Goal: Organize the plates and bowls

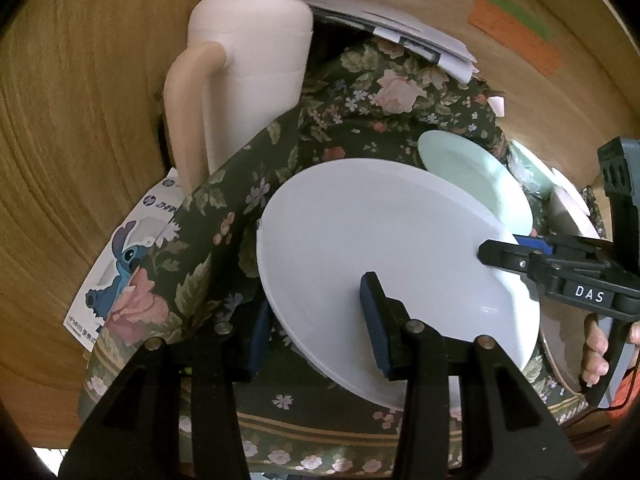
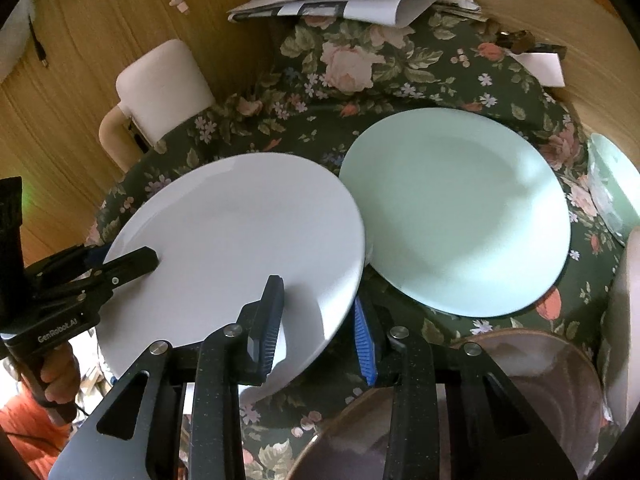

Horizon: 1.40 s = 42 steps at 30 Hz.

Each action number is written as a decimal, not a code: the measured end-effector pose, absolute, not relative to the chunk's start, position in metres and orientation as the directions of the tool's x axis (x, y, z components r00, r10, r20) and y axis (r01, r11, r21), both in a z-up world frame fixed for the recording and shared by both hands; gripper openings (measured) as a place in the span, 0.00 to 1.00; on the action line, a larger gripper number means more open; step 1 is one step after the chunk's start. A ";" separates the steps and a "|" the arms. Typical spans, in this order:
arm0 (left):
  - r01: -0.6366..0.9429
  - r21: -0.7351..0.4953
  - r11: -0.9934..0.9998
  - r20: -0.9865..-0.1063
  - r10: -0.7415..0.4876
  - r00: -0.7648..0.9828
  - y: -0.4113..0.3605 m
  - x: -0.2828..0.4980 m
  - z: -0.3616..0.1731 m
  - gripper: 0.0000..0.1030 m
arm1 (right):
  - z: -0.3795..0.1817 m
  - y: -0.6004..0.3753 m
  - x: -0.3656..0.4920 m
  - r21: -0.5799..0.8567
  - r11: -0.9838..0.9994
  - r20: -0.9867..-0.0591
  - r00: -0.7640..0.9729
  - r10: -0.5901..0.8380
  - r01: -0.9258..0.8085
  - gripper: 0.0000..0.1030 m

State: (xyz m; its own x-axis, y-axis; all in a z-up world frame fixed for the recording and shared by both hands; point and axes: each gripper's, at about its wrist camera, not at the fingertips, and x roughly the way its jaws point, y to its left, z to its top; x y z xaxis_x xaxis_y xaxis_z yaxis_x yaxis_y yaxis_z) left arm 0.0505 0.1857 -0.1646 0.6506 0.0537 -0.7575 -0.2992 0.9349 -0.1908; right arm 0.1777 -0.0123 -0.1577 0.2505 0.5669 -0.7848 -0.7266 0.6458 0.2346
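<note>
L gripper (image 1: 316, 320) is clamped on the near rim of the white plate (image 1: 360, 240), one pad on top, one under. R gripper (image 2: 318, 316) pinches the opposite rim the same way, jaws narrow on the edge. Plate is tilted w/ its far edge overlapping the pale green plate (image 2: 460, 216), which lies flat on the floral cloth (image 2: 360, 72). A brown plate (image 2: 540, 368) sits just beside, near R. Looks like glazed ceramic: stiff, slick, chippable, fairly heavy. Rim grips on both sides suit it; keep it level, set down gently, no sliding on the green one
</note>
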 end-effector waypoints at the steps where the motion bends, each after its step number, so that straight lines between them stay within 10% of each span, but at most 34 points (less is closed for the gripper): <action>1: -0.297 -0.191 0.936 -0.756 0.052 0.652 0.184 0.051 -0.164 0.41 | -0.157 -0.014 0.177 0.232 0.649 -0.782 0.257 0.568 -0.725 0.29; 42: -0.113 -0.178 0.978 -0.678 -0.038 0.734 0.088 0.058 -0.120 0.42 | -0.119 -0.142 0.151 0.229 0.733 -0.676 0.438 0.593 -0.640 0.29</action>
